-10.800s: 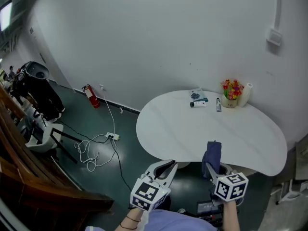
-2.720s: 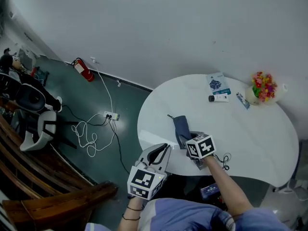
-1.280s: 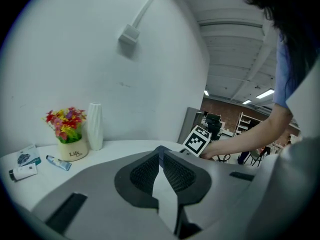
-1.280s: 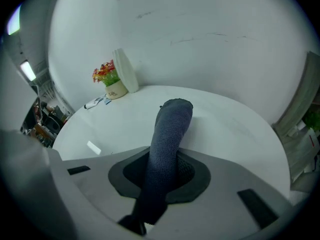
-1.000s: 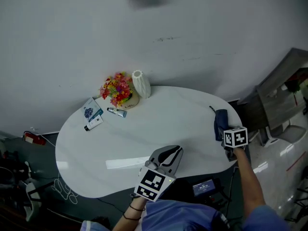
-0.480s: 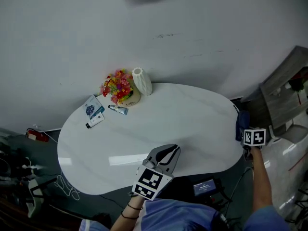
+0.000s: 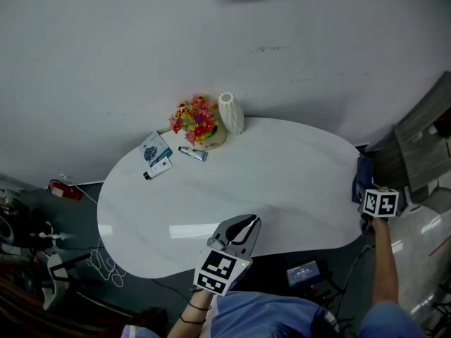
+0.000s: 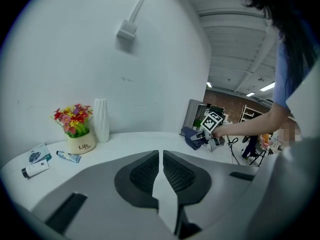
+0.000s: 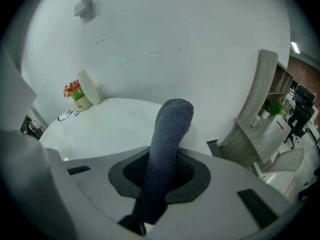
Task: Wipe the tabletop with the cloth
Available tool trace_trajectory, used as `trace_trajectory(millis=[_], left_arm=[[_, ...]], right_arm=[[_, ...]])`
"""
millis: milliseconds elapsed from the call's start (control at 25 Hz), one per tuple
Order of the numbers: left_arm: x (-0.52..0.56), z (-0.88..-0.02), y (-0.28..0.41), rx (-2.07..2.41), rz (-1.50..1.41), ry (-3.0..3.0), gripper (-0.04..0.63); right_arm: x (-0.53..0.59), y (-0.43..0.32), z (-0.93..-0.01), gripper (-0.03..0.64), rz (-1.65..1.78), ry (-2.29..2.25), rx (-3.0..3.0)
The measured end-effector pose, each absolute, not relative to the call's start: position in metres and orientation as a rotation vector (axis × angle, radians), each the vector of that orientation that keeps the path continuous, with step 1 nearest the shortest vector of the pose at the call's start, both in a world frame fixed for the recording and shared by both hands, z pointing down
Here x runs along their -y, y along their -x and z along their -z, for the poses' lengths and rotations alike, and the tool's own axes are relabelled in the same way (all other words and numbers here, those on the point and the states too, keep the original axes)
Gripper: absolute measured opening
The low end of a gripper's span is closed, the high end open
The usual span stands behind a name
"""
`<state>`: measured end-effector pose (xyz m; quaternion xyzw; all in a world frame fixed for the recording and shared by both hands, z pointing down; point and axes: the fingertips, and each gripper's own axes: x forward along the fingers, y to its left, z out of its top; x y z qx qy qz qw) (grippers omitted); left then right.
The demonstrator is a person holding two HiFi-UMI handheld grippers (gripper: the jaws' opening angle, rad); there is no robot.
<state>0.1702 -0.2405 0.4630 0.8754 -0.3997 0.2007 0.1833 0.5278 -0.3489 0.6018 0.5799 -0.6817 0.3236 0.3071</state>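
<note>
The fingers [image 9: 194, 175] of the right gripper [image 9: 162, 171] are squeezing the cloth [image 9: 167, 134] tight. The dark blue cloth is standing up between them, and its rounded top is poking out past the tips. The fingers [image 8: 145, 171] of the left gripper [image 8: 161, 160] are pressing together with only a thin crack between them, and they are holding nothing.

In the head view, the right gripper [image 7: 365, 190] is reaching out to the right end of the white table [image 7: 282, 182]. The cloth [image 7: 363, 173] is sitting right at that edge. I cannot tell if it is touching the top. The left gripper [image 7: 244, 227] is hanging over the near edge of the table, well apart from the cloth.

The left gripper view is showing the right gripper [image 8: 214, 130] from the side, with the cloth [image 8: 192, 136] bunching at the table's far edge. The right gripper view is not showing that. The head view alone is showing the whole table, with a flower pot [image 7: 199, 122], a white vase [image 7: 231, 113] and a small tube [image 7: 192, 153] sitting near the wall.
</note>
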Motion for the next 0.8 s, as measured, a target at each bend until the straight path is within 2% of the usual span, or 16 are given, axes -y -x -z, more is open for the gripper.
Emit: trace_trajectory(millis=[400,800], left_arm=[[0.192,-0.454,-0.083,1.234,-0.51,-2.436,0.02],[0.116,-0.459,0.071,1.43,-0.488,-2.311,0.02]], right_arm=[[0.323,-0.392,-0.566,0.071,-0.75,-1.376,1.959],[0.268,-0.159,-0.551,0.071,-0.721,-1.101,2.158]])
